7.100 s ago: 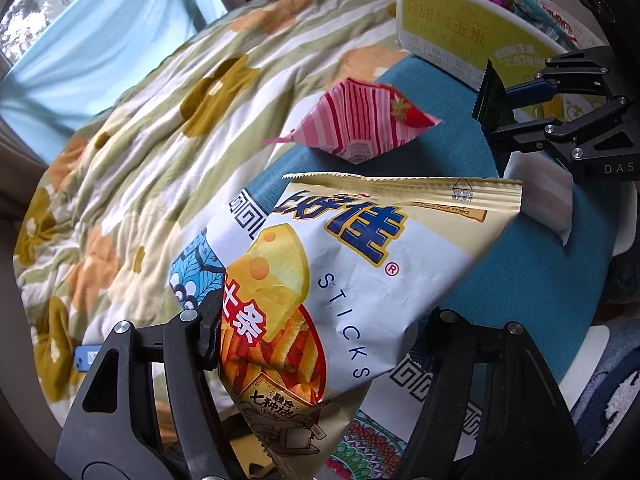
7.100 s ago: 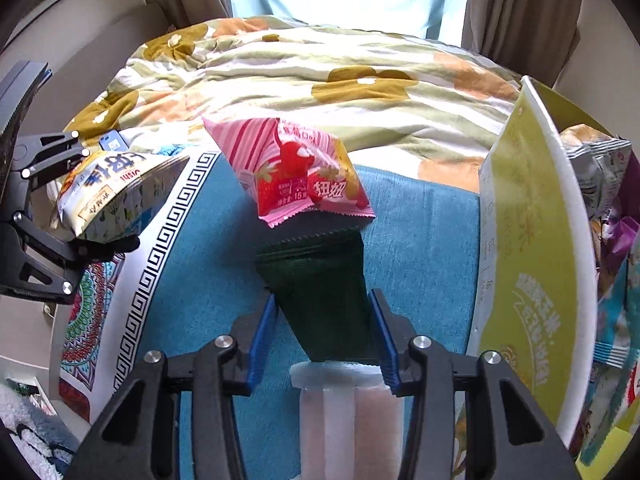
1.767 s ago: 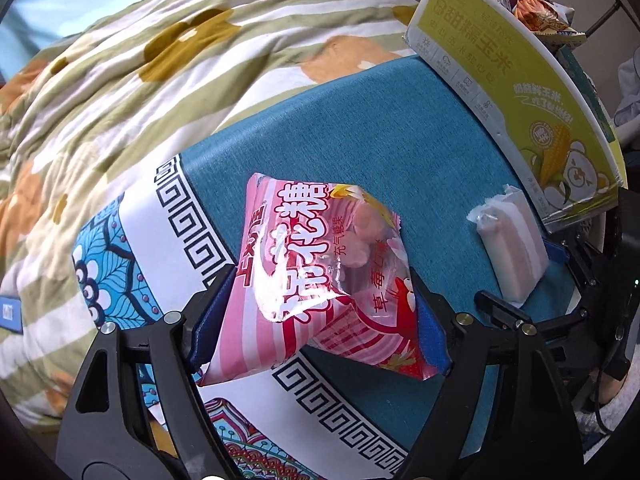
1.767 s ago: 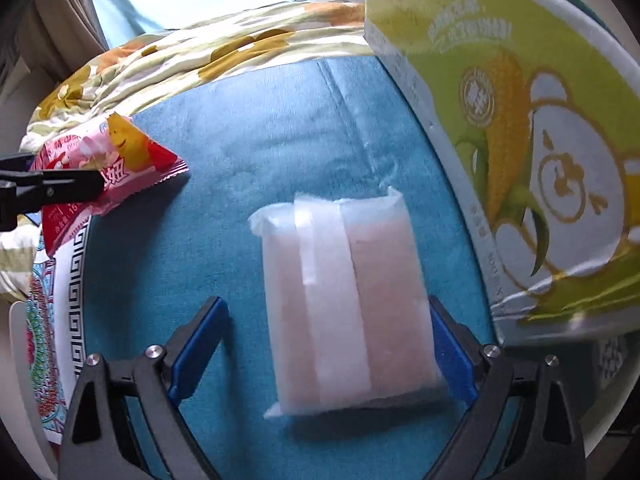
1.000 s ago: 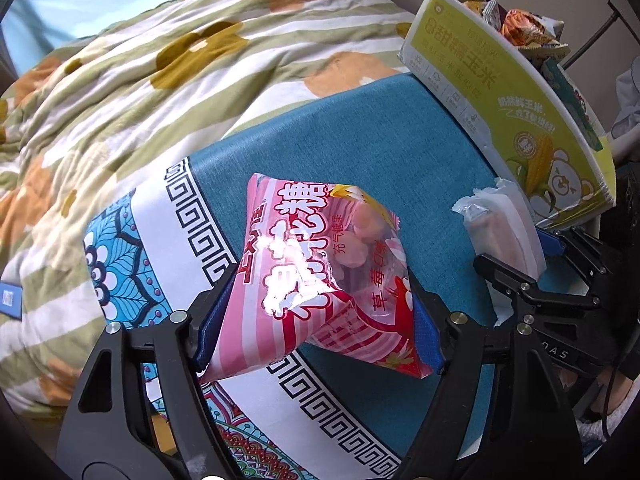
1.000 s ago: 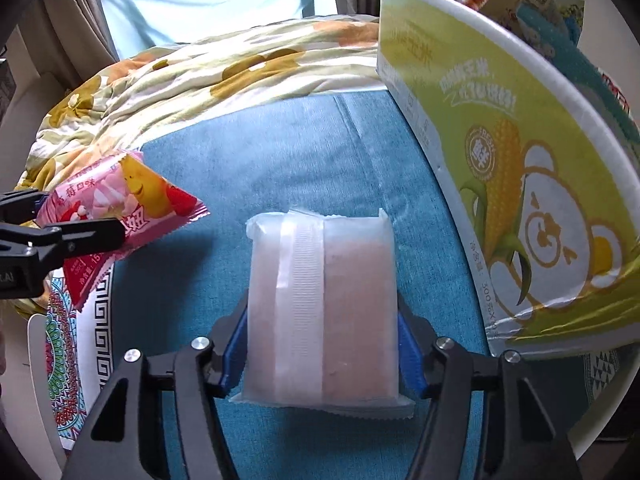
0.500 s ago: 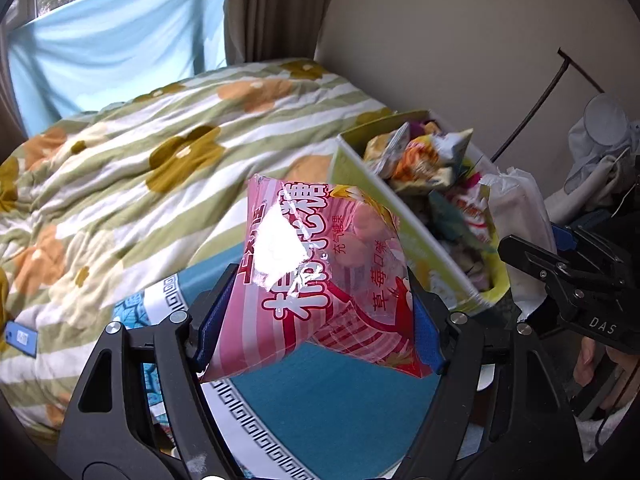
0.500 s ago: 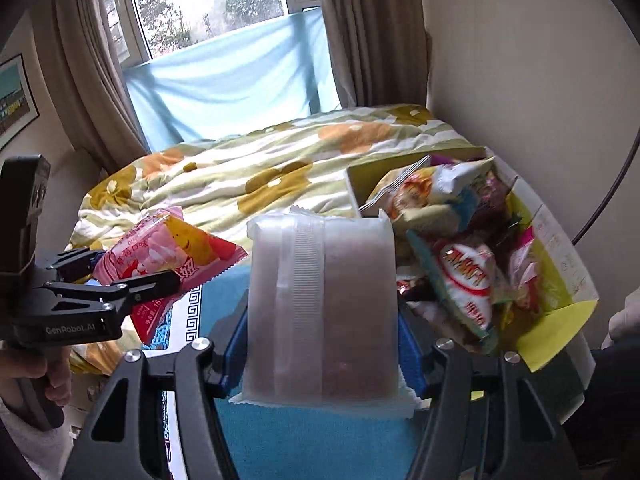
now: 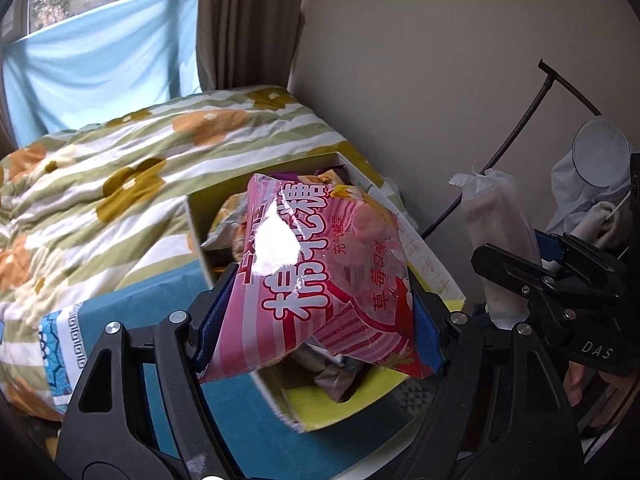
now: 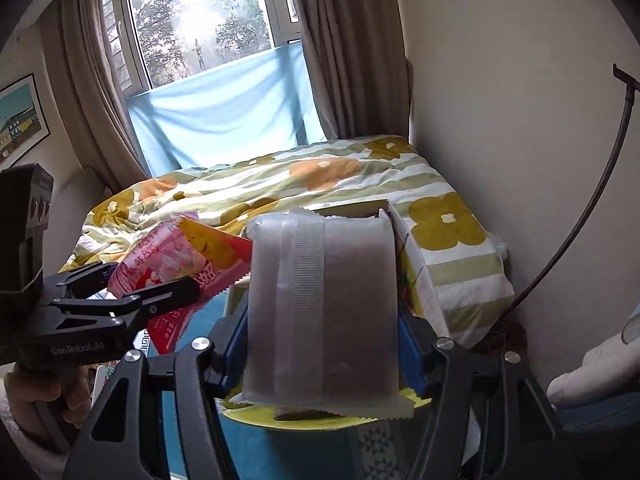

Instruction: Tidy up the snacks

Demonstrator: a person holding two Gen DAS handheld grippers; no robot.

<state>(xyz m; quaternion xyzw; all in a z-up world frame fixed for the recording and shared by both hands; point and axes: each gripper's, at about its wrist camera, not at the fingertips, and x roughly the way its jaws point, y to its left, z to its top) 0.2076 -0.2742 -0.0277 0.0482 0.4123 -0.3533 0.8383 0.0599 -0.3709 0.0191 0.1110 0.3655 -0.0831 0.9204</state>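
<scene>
A pink candy bag (image 9: pixel 320 276) is clamped in the left gripper (image 9: pixel 320 320) above the yellow snack box (image 9: pixel 340 412); its contents are seen only in the left view. A translucent packet (image 10: pixel 322 308) is clamped in the right gripper (image 10: pixel 322 344), hiding the box.

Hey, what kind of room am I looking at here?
Most likely a bedroom at home: a bed with a flowered striped quilt sits under a curtained window, and a framed picture hangs on the wall.
</scene>
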